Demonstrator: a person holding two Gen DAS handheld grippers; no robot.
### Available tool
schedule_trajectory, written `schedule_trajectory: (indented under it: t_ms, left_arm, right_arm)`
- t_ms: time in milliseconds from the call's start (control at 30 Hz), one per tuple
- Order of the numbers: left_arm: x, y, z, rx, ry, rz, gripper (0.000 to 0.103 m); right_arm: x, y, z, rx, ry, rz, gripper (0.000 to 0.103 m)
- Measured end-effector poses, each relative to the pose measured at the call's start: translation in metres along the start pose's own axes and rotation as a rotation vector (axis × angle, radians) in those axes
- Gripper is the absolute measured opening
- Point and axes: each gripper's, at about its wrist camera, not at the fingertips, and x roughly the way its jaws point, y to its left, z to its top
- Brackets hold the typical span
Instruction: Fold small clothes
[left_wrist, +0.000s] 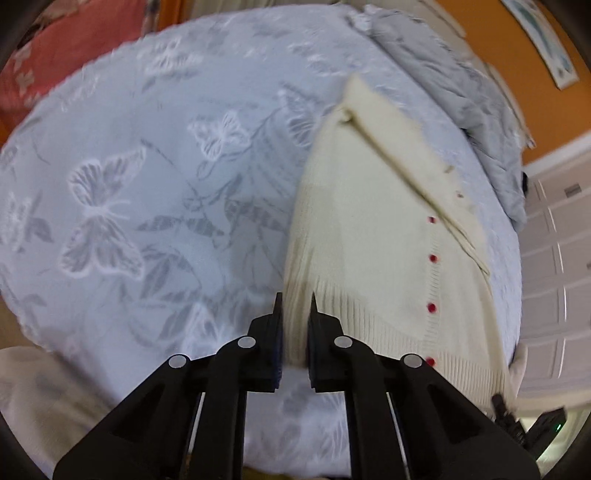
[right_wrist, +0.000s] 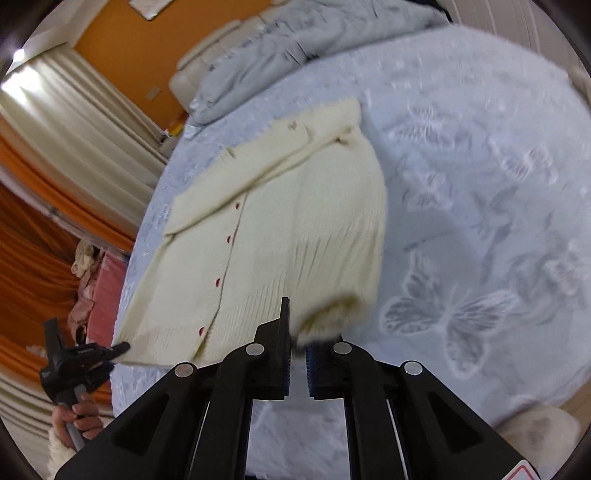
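Item: cream cardigan (left_wrist: 373, 236), knitted, with a row of red buttons (left_wrist: 432, 257) down the front placket.
Location: lies on the bed (left_wrist: 155, 192), on a pale blue butterfly-print cover; crumpled grey bedding (left_wrist: 476, 107) sits at the far side, apart from the hem end.
Long axis: runs from the ribbed hem, nearest both tools, away toward the collar at the far end; the button row follows the same line.
Fold state: one sleeve (left_wrist: 417, 162) is laid diagonally across the body; the garment looks partly folded, a judgement only.
Left tool (left_wrist: 295, 306): closed on the ribbed hem at one bottom corner; cloth fills the gap between the fingers.
Right tool (right_wrist: 295, 325): clamped on a bunched cream fold at the opposite side of the hem; its left finger (right_wrist: 285, 314) is seen, the other is hidden under the cloth.
Cross-view: the left tool (right_wrist: 122, 347) also shows in the right wrist view, pinching the hem corner at the bed edge.
Key relation: both tools hold the near hem, the cardigan stretching straight ahead of them; neither is clearly nearer the collar.
Next move, judged: carrying the hem forward along the long axis toward the collar would halve the length.
Image quality: motion blur throughout; fine detail uncertain.
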Motion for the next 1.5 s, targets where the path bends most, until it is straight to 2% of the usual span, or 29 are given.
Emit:
schedule_trajectory:
  t_ms: [133,300,467,533,633,667,700,733,767,800,833,900,933,1033,1100,1267,1300,1333,1367,1400,1433,1467,1500]
  left_arm:
    - [-0.036,0.006,-0.036,0.047,0.030,-0.024,0.009]
    - [-0.082,0.045,-0.120,0.116,0.110,-0.004,0.008]
    - [-0.114,0.067,-0.196,0.203,0.224,0.016,0.000]
    - [-0.109,0.073,-0.203,0.200,0.255,-0.004,0.000]
    - [-0.098,0.076,-0.191,0.152,0.226,-0.002,0.000]
    - [-0.096,0.077,-0.187,0.140,0.215,-0.005,0.003]
    - [-0.091,0.076,-0.179,0.131,0.204,-0.004,0.019]
    - [-0.086,0.072,-0.173,0.138,0.200,0.001,0.033]
    - [-0.081,0.068,-0.166,0.145,0.192,0.021,0.067]
    - [-0.073,0.064,-0.157,0.135,0.171,0.049,0.084]
    - [-0.068,0.064,-0.151,0.130,0.156,0.059,0.084]
    - [-0.053,0.061,-0.142,0.131,0.151,0.101,0.089]
    - [-0.039,0.060,-0.139,0.132,0.178,0.133,0.090]
    - [-0.009,0.067,-0.135,0.114,0.253,0.194,0.090]
    - [0.004,0.064,-0.138,0.150,0.254,0.259,0.090]
    - [0.029,0.060,-0.146,0.206,0.317,0.290,0.087]
    - [0.032,0.059,-0.147,0.217,0.327,0.284,0.078]
    - [0.033,0.058,-0.148,0.219,0.339,0.268,0.069]
    - [0.034,0.060,-0.149,0.205,0.356,0.232,0.050]
    - [0.034,0.064,-0.149,0.172,0.384,0.191,0.037]
    - [0.031,0.068,-0.149,0.148,0.382,0.181,0.029]
    - [0.026,0.071,-0.149,0.141,0.372,0.177,0.012]
    - [0.020,0.073,-0.148,0.136,0.364,0.164,0.009]
  right_arm:
    - [-0.040,-0.007,-0.030,-0.060,0.023,-0.027,0.006]
    - [-0.089,-0.025,-0.112,-0.175,0.147,-0.045,0.006]
    - [-0.130,-0.031,-0.179,-0.237,0.258,-0.032,0.006]
    - [-0.134,-0.034,-0.194,-0.237,0.283,-0.040,0.000]
    - [-0.128,-0.045,-0.199,-0.175,0.264,-0.045,0.001]
    - [-0.127,-0.046,-0.196,-0.153,0.259,-0.053,0.001]
    - [-0.128,-0.048,-0.194,-0.137,0.240,-0.069,0.008]
    - [-0.128,-0.048,-0.189,-0.126,0.212,-0.089,0.020]
    - [-0.128,-0.048,-0.185,-0.118,0.193,-0.114,0.032]
    - [-0.127,-0.048,-0.180,-0.107,0.180,-0.126,0.058]
    - [-0.127,-0.047,-0.177,-0.093,0.168,-0.123,0.068]
    - [-0.121,-0.045,-0.171,-0.068,0.159,-0.108,0.068]
    - [-0.116,-0.044,-0.169,-0.065,0.176,-0.102,0.068]
    - [-0.099,-0.034,-0.169,-0.079,0.223,-0.101,0.068]
    - [-0.081,-0.025,-0.171,-0.103,0.264,-0.143,0.070]
    - [-0.049,-0.019,-0.166,-0.115,0.322,-0.240,0.069]
    - [-0.045,-0.019,-0.165,-0.112,0.326,-0.250,0.060]
    - [-0.041,-0.018,-0.165,-0.116,0.327,-0.262,0.030]
    - [-0.038,-0.020,-0.165,-0.107,0.334,-0.267,0.015]
    - [-0.038,-0.025,-0.165,-0.091,0.343,-0.259,0.007]
    - [-0.039,-0.033,-0.165,-0.048,0.339,-0.246,0.007]
    - [-0.043,-0.035,-0.164,-0.026,0.323,-0.231,0.007]
    - [-0.051,-0.039,-0.163,-0.003,0.299,-0.206,0.006]
